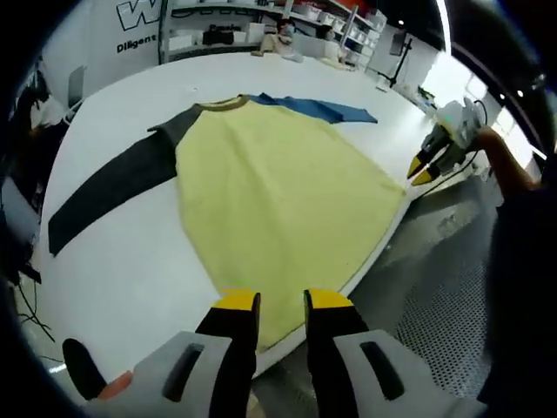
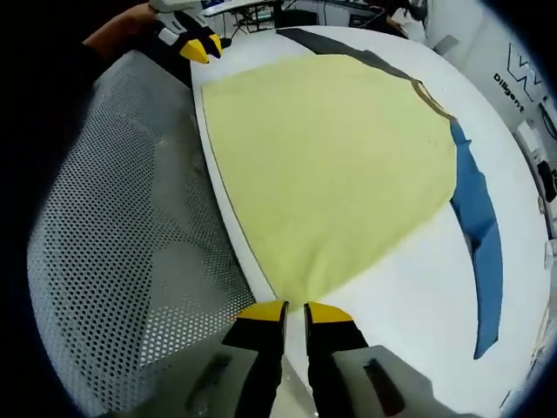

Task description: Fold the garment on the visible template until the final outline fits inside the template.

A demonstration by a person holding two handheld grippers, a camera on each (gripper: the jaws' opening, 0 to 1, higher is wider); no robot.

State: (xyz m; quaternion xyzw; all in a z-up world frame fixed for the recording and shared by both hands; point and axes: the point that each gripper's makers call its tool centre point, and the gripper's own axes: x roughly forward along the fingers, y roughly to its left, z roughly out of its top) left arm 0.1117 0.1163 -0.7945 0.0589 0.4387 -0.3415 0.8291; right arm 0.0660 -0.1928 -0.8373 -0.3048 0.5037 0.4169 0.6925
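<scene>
A long-sleeved shirt (image 1: 278, 200) lies flat on the white table (image 1: 113, 287), its hem towards the table edge. Its body is pale yellow, one sleeve dark grey (image 1: 113, 187) and the other blue (image 1: 322, 107). My left gripper (image 1: 283, 300) stands open just off one hem corner, the hem showing between its yellow-tipped fingers. In the right gripper view the shirt (image 2: 331, 165) spreads ahead, with my right gripper (image 2: 296, 312) shut and its tips just short of the other hem corner. Each gripper appears in the other's view: right (image 1: 424, 171), left (image 2: 202, 48).
Below the table edge (image 2: 213, 174) lies a grey perforated metal surface (image 2: 113, 244). Shelves with boxes (image 1: 261, 26) stand behind the table's far side. A person's hand (image 1: 505, 165) holds the right gripper. White table surface (image 2: 409, 287) runs beside the blue sleeve (image 2: 483, 244).
</scene>
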